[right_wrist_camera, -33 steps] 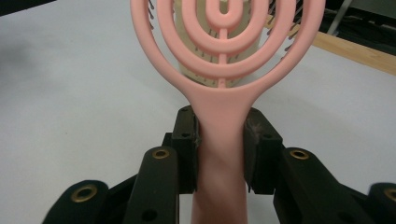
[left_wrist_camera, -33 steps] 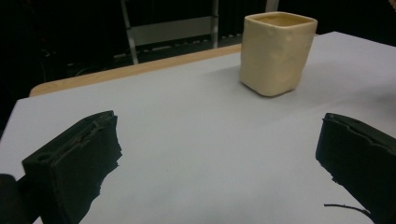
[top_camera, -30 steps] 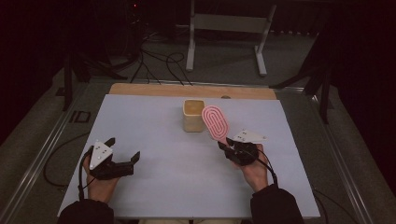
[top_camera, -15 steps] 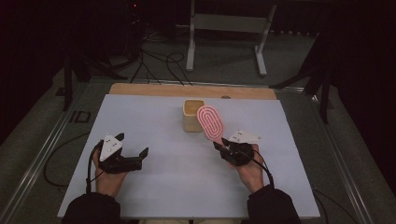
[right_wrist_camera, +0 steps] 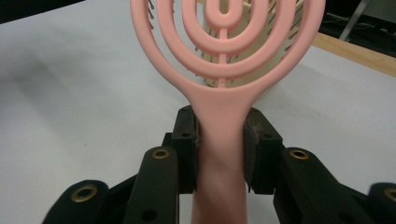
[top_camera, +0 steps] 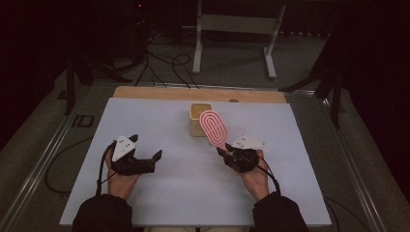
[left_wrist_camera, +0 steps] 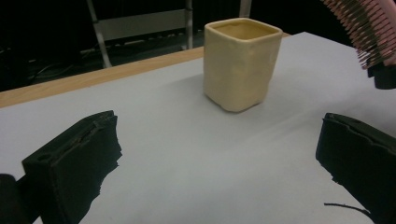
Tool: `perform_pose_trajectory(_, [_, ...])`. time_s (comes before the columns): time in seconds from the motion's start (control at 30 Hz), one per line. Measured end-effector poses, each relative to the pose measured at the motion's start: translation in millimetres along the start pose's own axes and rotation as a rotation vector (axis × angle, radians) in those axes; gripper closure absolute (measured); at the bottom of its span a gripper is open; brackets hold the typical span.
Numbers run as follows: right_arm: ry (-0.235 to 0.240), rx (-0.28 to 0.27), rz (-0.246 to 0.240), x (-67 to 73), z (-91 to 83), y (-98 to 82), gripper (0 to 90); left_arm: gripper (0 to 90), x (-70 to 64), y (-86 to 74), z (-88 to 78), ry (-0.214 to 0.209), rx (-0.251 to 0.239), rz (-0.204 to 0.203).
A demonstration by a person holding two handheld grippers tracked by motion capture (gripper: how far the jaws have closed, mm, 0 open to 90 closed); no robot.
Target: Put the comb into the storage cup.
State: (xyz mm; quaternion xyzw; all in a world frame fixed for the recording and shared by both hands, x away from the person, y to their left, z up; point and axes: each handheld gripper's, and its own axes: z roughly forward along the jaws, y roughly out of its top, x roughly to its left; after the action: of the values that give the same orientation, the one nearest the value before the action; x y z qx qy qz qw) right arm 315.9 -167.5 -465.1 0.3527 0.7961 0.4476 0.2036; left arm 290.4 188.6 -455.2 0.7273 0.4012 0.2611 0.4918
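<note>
Left tongs [top_camera: 155, 157] now nearer pink brush [top_camera: 213, 127], its handle in right tongs [top_camera: 223, 152]

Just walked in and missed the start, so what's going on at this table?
A person is working with a handheld gripper in each hand. The right gripper is shut on the handle of a pink hairbrush, holding it up with its head next to a cream cup standing near the far side of the white table. The left gripper is open with nothing between its jaws, pointed toward the cup.
</note>
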Motion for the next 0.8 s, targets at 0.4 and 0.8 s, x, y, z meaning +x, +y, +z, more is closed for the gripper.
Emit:
perform_pose_trajectory(0.4, [0.002,0.000,0.000,4.9,3.6,-1.2,69.5,0.1,-11.5,8.2,15.3,-0.055,0.007,-0.005])
perform_pose_trajectory(0.8, [0.013,-0.001,-0.010,9.3,7.0,-2.7,69.5,0.1,-27.3,21.7,30.9,-0.100,0.012,0.005])
